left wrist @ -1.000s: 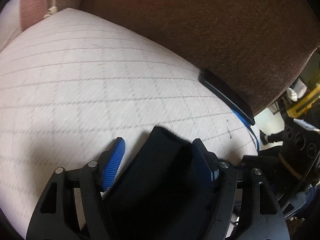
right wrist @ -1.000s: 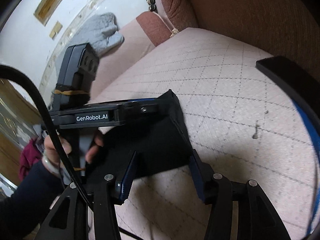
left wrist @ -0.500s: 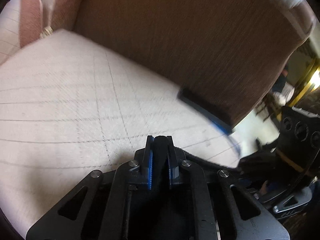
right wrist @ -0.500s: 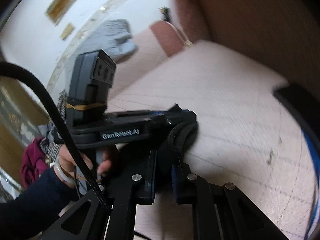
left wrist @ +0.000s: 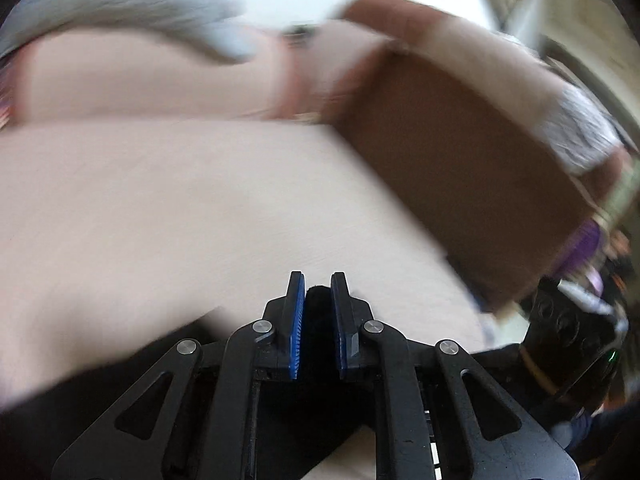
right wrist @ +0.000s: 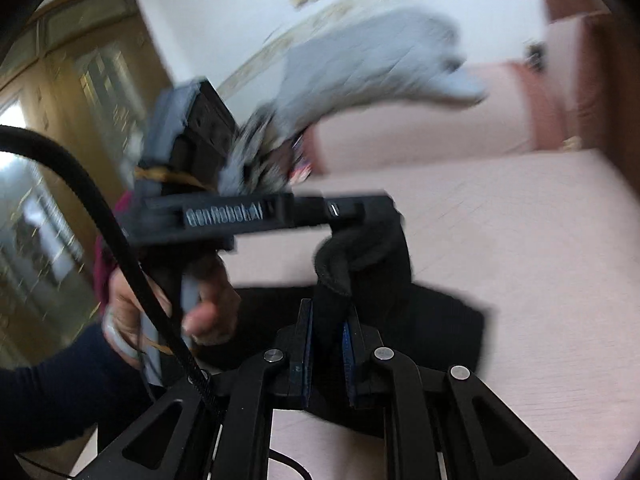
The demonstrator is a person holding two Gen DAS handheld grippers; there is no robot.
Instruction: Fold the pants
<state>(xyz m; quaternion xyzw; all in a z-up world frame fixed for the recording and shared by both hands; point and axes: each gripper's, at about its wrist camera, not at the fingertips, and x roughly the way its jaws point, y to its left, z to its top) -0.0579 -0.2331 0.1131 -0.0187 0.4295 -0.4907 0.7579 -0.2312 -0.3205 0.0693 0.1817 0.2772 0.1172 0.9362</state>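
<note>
Both grippers have swung round since half a second ago: the brown backrest that filled the left wrist view now sits off to the right of the fingers, and the scene is smeared by motion.

Left wrist view: the left gripper (left wrist: 317, 280) has its blue-padded fingers (left wrist: 297, 320) drawn close together, pinching a thick fold of the black pants (left wrist: 318, 320) that fills the narrow gap between them up to the tips. More black cloth trails down and to the left below the fingers. Beyond the fingertips lies the pale pink sofa cushion (left wrist: 180, 208); the brown backrest (left wrist: 460, 168) rises to the right, and a grey garment (left wrist: 132, 4) lies far ahead at upper left.

Right wrist view: the right gripper (right wrist: 328, 308) also has its fingers (right wrist: 306, 344) nearly closed on the pants (right wrist: 420, 320), a rolled black edge standing up between and above the tips. The rest of the cloth spreads on the cushion (right wrist: 540, 280) to the right of and behind the fingers. Just ahead and to the left, the left gripper (right wrist: 360, 210) reaches across, gripping the same bunched edge, with the person's left hand (right wrist: 200, 304) on its handle. The grey garment (right wrist: 360, 64) lies far ahead.
</note>
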